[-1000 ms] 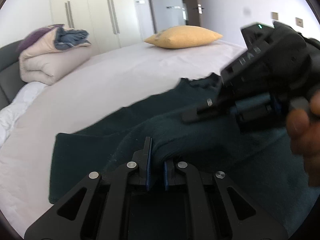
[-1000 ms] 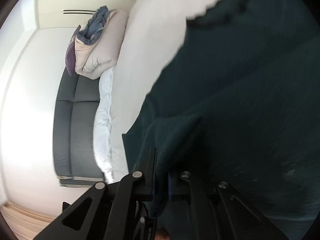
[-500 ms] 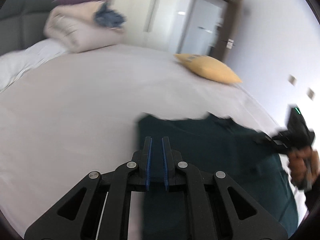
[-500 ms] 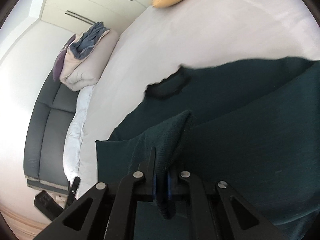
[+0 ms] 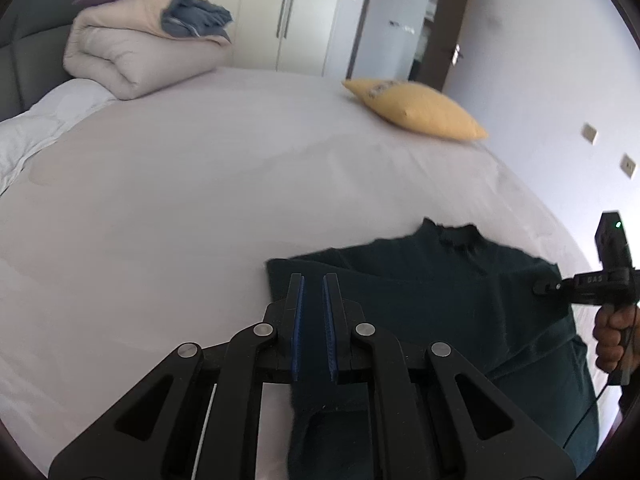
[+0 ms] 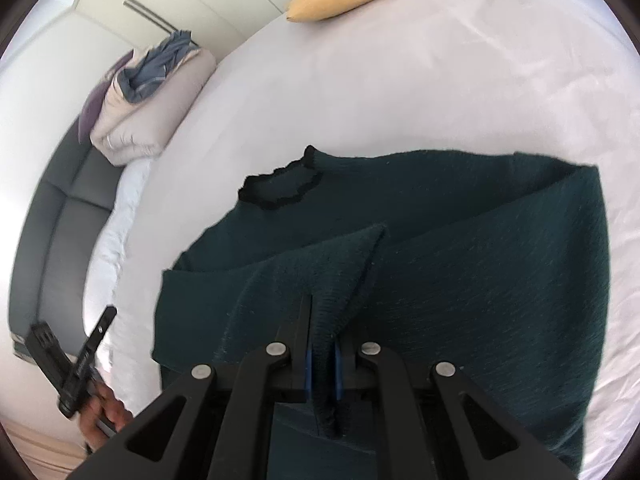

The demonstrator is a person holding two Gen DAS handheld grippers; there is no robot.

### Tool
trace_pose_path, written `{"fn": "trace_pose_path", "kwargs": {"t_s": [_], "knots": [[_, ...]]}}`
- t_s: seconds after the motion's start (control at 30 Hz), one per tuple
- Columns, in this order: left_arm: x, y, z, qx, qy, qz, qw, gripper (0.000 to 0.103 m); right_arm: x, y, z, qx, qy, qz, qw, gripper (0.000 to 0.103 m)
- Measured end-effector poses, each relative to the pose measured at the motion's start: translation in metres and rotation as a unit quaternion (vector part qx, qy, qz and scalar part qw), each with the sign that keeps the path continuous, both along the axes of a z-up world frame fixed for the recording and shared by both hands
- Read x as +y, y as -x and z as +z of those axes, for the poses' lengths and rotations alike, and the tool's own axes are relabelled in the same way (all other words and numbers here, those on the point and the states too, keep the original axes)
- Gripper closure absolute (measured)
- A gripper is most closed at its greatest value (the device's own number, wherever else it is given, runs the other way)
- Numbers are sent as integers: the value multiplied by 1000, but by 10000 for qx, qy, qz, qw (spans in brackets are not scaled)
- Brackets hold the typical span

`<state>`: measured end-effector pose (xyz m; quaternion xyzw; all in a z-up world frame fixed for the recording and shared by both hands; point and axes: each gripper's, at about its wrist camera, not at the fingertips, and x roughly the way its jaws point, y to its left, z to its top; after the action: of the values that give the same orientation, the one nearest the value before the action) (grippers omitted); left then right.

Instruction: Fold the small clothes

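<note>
Black left gripper [image 5: 313,312], blue pads [image 5: 297,332]

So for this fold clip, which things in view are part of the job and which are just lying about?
Part of the job:
- dark green top, spread on the bed
- right gripper, shut on a fold of the top
- left gripper, open

Lying about:
- yellow pillow
- rolled beige duvet
- blue clothes on the duvet

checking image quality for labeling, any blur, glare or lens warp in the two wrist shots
Left wrist: sharp, bed edge bowed by fisheye, dark corners, flat daylight, dark green top underexposed. Right wrist: sharp centre on the knit, pale wall at left washed out, left gripper slightly smeared near the rim.
</note>
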<state>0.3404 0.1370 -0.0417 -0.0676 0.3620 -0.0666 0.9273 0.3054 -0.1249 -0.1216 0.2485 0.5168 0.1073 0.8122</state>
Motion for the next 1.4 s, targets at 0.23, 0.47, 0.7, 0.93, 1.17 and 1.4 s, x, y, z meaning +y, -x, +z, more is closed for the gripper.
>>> {"fn": "trace_pose_path", "kwargs": {"t_s": [0.23,0.47,0.7,0.93,1.17,1.4], "knots": [[-23,-28,-30,511,-272,-173,9982,94,-7,-2,1,1,481,43,9988,95],[-39,-36,-56,709,-506,-323,9957,94,-10,5,-9,93,539,5,9985,95],[-50,-46,-84,1057,-748,-450,9906,94,-13,10,-8,153,506,-56,9986,94],[-52,-46,-87,1081,-807,-504,9896,94,-14,19,-6,134,430,-140,9989,94],[-49,-39,-86,1115,-903,-551,9881,94,-20,17,-18,212,383,-244,9987,94],[-25,-36,-62,822,-345,-426,9951,94,-30,24,-19,125,233,-446,9987,90]]}}
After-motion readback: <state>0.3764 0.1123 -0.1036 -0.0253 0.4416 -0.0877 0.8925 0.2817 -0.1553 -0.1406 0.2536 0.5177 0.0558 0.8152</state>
